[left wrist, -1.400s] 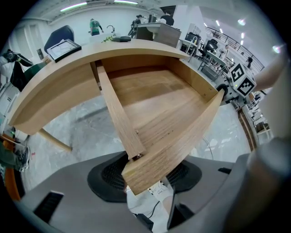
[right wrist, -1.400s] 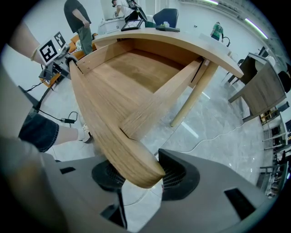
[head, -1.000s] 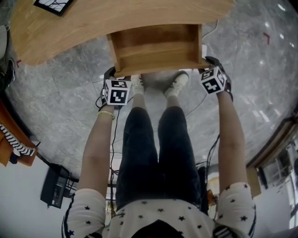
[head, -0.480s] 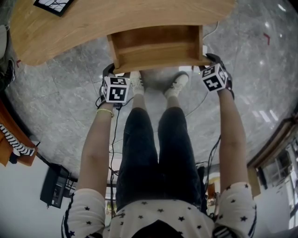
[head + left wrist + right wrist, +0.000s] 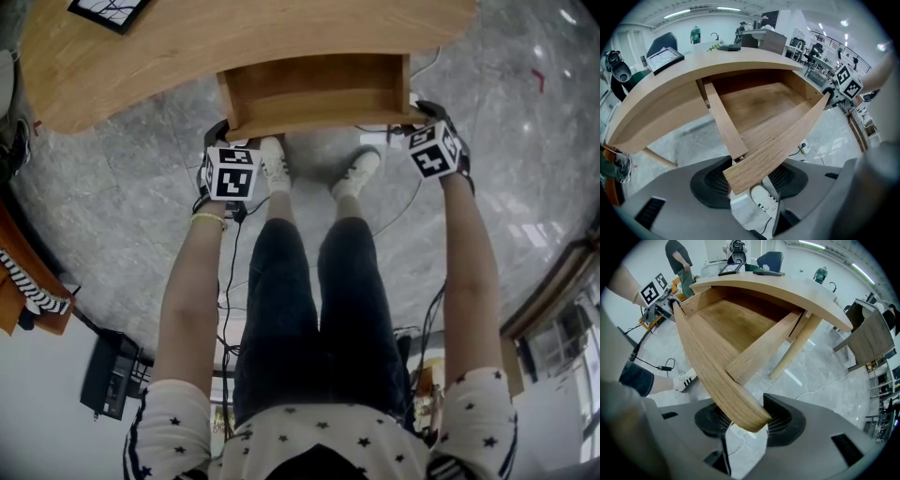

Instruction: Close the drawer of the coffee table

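The wooden coffee table (image 5: 187,47) has its drawer (image 5: 319,94) pulled out toward me, empty inside. My left gripper (image 5: 225,139) sits at the left end of the drawer front (image 5: 319,120), and my right gripper (image 5: 419,120) at the right end. In the left gripper view the left gripper (image 5: 750,182) has the panel's corner (image 5: 754,166) filling the gap between its pads. The right gripper view shows the same: the right gripper (image 5: 746,422) is closed across the rounded end of the drawer front (image 5: 740,406).
My legs and white shoes (image 5: 354,173) stand on the grey marble floor under the drawer. Cables (image 5: 230,253) trail across the floor. A framed board (image 5: 108,9) lies on the tabletop. A round table leg (image 5: 794,350) slants down to the right of the drawer.
The drawer has slid a little further in under the tabletop, and both grippers have moved with it toward the table.
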